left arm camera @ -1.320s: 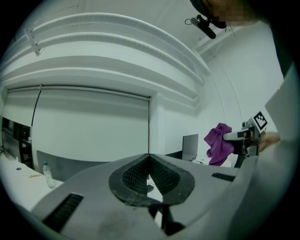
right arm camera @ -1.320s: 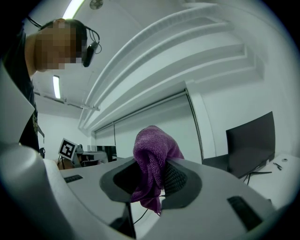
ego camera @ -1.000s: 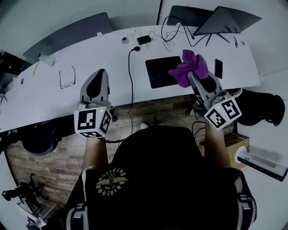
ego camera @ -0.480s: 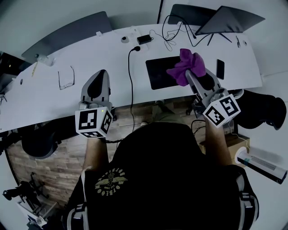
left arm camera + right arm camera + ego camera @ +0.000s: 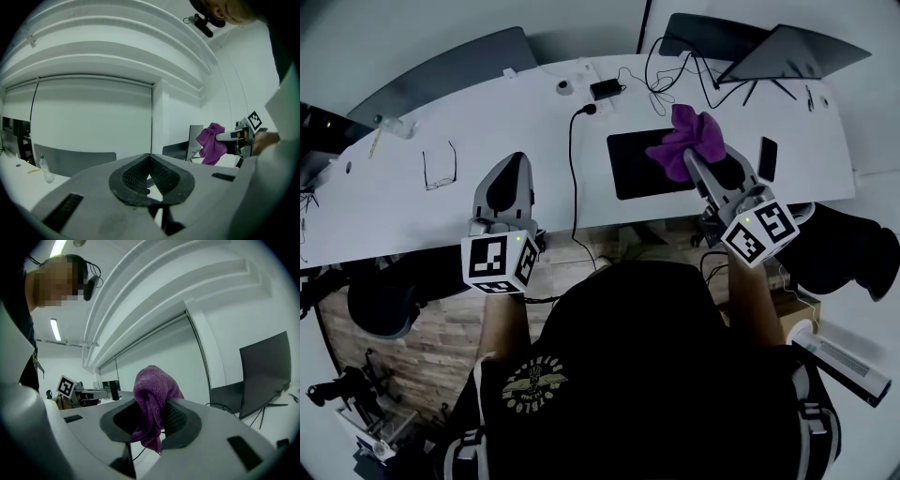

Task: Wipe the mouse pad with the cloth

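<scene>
Right tool [image 5: 695, 159] still holds cloth [image 5: 689, 137] above mouse pad [image 5: 639, 169].

The right gripper [image 5: 149, 420] has its two jaws clamped on the purple cloth [image 5: 152, 390], which fills the gap between the dark ribbed pads [image 5: 177, 420]. The cloth bunches in a rounded lump above the jaw tips, and a tail of it hangs below them. Ahead and to the right of the jaws, a dark screen [image 5: 265, 376] stands tilted on the white table [image 5: 269, 420]. A grey chair back [image 5: 226, 397] is just left of the screen, and a thin cable [image 5: 219, 405] runs along the table there. Well off to the left, the left gripper [image 5: 89, 391] shows with its marker cube. At the upper left edge is the person's head, wearing a headset [image 5: 91, 282], and below it a ceiling light strip [image 5: 55, 329].
</scene>
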`<action>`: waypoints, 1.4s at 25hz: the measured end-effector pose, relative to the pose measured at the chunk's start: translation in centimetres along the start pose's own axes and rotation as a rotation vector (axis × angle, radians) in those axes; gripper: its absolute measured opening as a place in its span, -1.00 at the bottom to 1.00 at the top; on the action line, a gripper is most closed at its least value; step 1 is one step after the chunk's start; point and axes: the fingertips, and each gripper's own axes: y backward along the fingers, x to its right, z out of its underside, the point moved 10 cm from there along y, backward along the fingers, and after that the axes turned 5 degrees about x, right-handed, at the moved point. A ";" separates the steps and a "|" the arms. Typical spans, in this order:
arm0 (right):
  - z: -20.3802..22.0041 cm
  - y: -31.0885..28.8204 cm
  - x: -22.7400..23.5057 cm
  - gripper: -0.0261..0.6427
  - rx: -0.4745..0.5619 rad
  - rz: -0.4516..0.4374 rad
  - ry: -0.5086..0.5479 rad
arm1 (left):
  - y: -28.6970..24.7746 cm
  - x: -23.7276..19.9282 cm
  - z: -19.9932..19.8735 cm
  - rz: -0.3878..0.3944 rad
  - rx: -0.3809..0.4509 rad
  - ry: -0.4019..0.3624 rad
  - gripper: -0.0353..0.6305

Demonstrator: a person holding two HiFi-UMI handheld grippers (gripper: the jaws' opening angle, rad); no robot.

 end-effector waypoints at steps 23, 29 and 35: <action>11.9 -9.3 6.8 -0.59 -0.228 -0.106 -0.129 | -7.1 0.8 7.5 -0.021 -0.149 0.023 -0.88; 16.2 -11.7 7.7 -0.59 -0.312 -0.142 -0.154 | -8.6 1.5 10.0 0.001 -0.187 0.011 -0.89; 22.0 -14.7 7.3 -0.59 -0.436 -0.198 -0.215 | -9.0 1.8 12.6 0.002 -0.222 0.049 -0.89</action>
